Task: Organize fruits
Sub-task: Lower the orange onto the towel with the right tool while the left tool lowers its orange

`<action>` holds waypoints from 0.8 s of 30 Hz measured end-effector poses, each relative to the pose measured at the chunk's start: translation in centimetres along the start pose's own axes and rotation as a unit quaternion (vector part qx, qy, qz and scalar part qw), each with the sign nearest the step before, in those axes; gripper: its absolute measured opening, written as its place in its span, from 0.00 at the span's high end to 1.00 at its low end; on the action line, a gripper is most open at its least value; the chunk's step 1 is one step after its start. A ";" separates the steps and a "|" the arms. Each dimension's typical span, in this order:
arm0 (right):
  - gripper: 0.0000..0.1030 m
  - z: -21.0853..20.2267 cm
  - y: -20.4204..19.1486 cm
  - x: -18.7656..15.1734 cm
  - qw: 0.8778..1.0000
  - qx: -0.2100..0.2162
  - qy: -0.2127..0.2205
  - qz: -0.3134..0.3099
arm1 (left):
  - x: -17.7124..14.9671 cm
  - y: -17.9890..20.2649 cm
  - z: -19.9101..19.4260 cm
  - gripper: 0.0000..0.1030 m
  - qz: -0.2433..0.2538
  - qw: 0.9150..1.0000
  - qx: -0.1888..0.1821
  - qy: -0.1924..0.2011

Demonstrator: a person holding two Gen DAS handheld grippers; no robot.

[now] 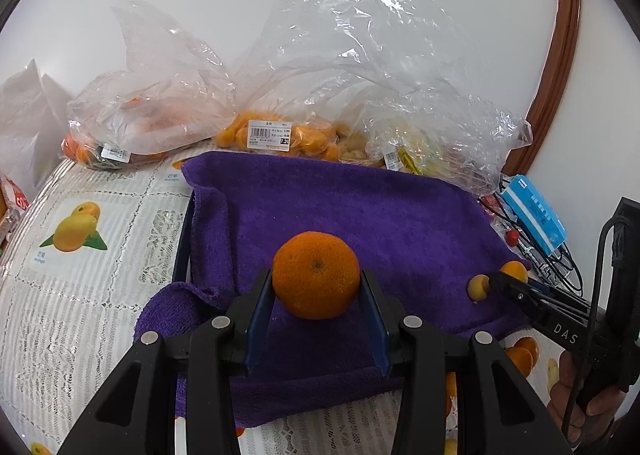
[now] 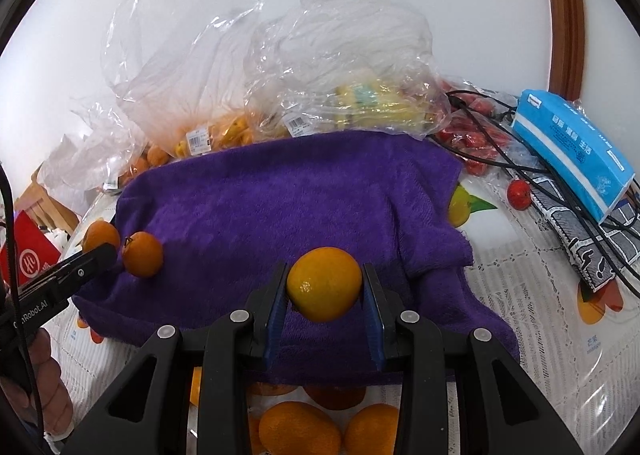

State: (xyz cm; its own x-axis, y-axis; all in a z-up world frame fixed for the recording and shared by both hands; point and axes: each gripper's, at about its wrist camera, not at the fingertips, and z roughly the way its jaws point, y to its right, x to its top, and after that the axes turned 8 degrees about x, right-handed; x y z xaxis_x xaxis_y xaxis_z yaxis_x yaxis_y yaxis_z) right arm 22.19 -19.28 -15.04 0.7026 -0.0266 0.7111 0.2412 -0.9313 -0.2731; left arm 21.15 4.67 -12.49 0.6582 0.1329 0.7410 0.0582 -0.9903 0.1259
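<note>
A purple towel [image 1: 360, 207] covers the middle of the table. My left gripper [image 1: 316, 281] hangs just above it, shut on a deep orange tangerine [image 1: 316, 267] pinched between the blue pads. In the right wrist view that gripper [image 2: 108, 253] enters from the left with the tangerine [image 2: 142, 254] at its tip. My right gripper [image 2: 324, 285] is shut on a smaller yellow-orange citrus fruit [image 2: 324, 275] over the towel's [image 2: 280, 195] near right part. The left wrist view shows it [image 1: 490, 283] at the right edge, the small fruit [image 1: 478, 287] at its fingertips.
Clear plastic bags of orange fruit [image 1: 276, 135] and yellow fruit [image 2: 372, 103] crowd the back by the white wall. A blue tissue pack [image 2: 572, 151], black cables [image 2: 500, 159] and small red fruits [image 2: 519, 194] lie right. Several oranges [image 2: 300, 431] sit below the towel's near edge. A red box [image 2: 28, 255] stands left.
</note>
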 end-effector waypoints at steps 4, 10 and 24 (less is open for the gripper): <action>0.66 0.2 -0.2 -0.1 1.000 0.001 -0.005 -0.004 | -0.1 0.2 0.1 0.61 0.006 1.000 -0.001 -0.001; 0.66 0.6 -0.8 -0.4 1.000 0.001 -0.015 -0.017 | -0.1 0.2 0.2 0.61 0.007 1.000 -0.003 -0.006; 0.66 1.1 -1.1 -0.6 0.999 0.002 -0.029 -0.028 | -0.1 0.5 0.6 0.61 0.013 1.000 -0.005 -0.014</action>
State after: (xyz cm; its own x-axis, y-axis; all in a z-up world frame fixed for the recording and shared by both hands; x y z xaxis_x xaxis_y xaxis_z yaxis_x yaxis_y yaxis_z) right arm 22.27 -17.85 -15.93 0.7258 0.0464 0.6863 0.2830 -0.9295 -0.2365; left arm 21.58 4.16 -12.92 0.6803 0.1057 0.7253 0.0339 -0.9930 0.1129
